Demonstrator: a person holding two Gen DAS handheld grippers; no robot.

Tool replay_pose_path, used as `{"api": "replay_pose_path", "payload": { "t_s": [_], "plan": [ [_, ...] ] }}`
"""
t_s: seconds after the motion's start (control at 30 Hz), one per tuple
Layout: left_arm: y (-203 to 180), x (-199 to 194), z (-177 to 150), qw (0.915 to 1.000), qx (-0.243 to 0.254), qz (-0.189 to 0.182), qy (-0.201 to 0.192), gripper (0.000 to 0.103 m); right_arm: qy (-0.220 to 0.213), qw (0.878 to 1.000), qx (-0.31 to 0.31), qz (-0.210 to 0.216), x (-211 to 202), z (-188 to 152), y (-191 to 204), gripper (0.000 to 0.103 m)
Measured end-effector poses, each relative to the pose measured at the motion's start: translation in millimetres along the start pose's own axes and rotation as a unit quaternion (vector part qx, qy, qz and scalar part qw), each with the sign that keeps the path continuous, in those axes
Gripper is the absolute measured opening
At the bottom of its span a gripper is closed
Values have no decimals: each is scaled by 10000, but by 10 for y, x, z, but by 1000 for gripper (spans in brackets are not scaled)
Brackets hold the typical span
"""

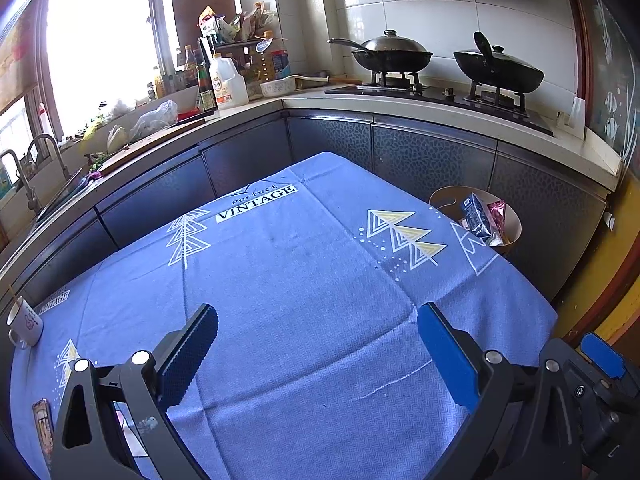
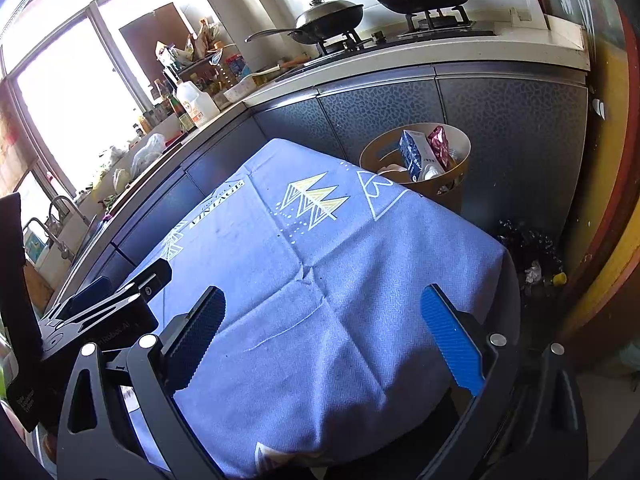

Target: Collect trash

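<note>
Blue tablecloth printed "Perfect VINTAGE"; both claws agape, empty.

blue tablecloth, white mug, two lidded woks, jug

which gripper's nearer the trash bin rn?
Right. The bin stands past the table's far right corner; the right gripper is open over the table's right side, and the left gripper, also open, sits further left.

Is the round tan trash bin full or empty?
Partly full: the round tan trash bin holds a blue carton and pink wrapper poking up.
</note>
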State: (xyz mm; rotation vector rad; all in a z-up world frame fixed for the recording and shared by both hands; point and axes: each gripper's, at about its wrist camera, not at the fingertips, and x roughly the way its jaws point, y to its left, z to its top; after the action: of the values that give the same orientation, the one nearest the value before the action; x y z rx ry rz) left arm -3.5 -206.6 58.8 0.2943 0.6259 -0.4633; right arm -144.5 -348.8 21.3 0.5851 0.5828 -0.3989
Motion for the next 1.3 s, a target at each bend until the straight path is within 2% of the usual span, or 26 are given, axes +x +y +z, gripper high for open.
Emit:
{"api": "replay_pose_path", "payload": {
  "t_s": [1.3],
  "plan": [
    [-17, 92, -62, 9998, 96, -84, 141, 99, 116, 9999, 89, 14, 137, -14, -88, 97]
  ]
}}
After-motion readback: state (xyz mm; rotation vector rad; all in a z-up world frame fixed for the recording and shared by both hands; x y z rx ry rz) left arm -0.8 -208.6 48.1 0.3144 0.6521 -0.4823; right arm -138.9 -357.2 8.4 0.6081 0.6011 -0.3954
